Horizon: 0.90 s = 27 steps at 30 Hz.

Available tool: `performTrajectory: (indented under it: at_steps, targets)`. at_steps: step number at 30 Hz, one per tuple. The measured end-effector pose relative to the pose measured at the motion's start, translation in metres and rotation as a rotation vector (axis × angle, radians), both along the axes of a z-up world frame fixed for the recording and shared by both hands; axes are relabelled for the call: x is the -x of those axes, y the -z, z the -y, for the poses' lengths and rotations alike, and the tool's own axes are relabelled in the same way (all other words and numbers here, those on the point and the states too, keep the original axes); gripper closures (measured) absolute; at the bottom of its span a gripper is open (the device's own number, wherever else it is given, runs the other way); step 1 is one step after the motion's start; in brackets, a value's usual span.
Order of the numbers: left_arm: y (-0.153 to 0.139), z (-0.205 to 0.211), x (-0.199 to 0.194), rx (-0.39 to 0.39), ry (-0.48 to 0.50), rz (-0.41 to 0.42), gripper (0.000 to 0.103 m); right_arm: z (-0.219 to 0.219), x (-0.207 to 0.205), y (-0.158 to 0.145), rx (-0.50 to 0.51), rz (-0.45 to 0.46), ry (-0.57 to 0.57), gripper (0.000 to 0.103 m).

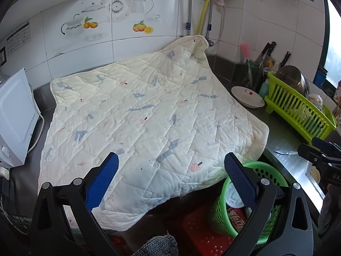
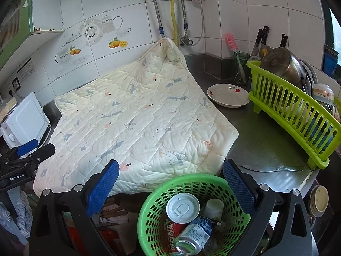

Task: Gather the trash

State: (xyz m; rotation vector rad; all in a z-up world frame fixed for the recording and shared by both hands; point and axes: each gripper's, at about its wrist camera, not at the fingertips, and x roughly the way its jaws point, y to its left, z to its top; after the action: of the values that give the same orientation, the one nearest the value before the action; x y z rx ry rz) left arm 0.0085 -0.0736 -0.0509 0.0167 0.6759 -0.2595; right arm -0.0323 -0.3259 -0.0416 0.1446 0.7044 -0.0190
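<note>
A green perforated basket (image 2: 153, 202) sits below the counter's front edge and holds a white cup lid (image 2: 182, 208), a red can (image 2: 170, 232), a blue-and-silver can (image 2: 195, 237) and a white cup (image 2: 214, 208). The basket also shows in the left wrist view (image 1: 264, 170). My right gripper (image 2: 170, 181) is open and empty just above the basket. My left gripper (image 1: 170, 170) is open and empty over the front of a cream quilted mat (image 1: 149, 117) on the counter. The left gripper also shows at the left edge of the right wrist view (image 2: 32, 149).
A white bowl (image 2: 227, 96), a lime dish rack (image 2: 294, 111) with a metal pot (image 2: 283, 64), knives (image 2: 261, 40) and a pink brush (image 2: 231, 41) stand at the right. A white appliance (image 1: 15, 117) stands at the left. A sink (image 2: 319, 200) lies at the far right.
</note>
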Motion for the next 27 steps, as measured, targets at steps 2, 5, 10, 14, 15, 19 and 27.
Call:
performTrajectory:
  at_steps: [2, 5, 10, 14, 15, 19, 27]
  targets:
    - [0.0001, 0.0001, -0.0001, 0.001, 0.002, -0.001, 0.005, 0.0007, 0.0005, 0.0007, -0.003, 0.0, -0.001, 0.008]
    - [0.0002, 0.0011, 0.0001, 0.0, 0.001, -0.001, 0.005, 0.0011, 0.0009, 0.0011, -0.004, 0.001, 0.0, 0.008]
    - [0.0004, 0.0019, 0.0003, 0.0, 0.003, -0.005, 0.005, 0.0005, 0.0007, 0.0017, -0.003, 0.0, -0.002, 0.008]
    - [0.0005, 0.0013, 0.0008, -0.002, 0.004, -0.003, 0.005, -0.0016, 0.0018, 0.0027, -0.001, 0.001, -0.005, 0.008]
    - [0.0007, 0.0014, 0.0009, -0.002, 0.002, -0.002, 0.005, -0.0023, 0.002, 0.0026, -0.001, 0.002, -0.004, 0.008]
    - [0.0009, 0.0004, 0.0007, 0.0, -0.003, -0.002, 0.005, -0.0024, 0.0016, 0.0028, -0.002, 0.001, -0.008, 0.008]
    - [0.0011, 0.0004, 0.0013, -0.004, -0.001, -0.001, 0.005, -0.0046, 0.0009, 0.0028, -0.003, 0.0, -0.011, 0.008]
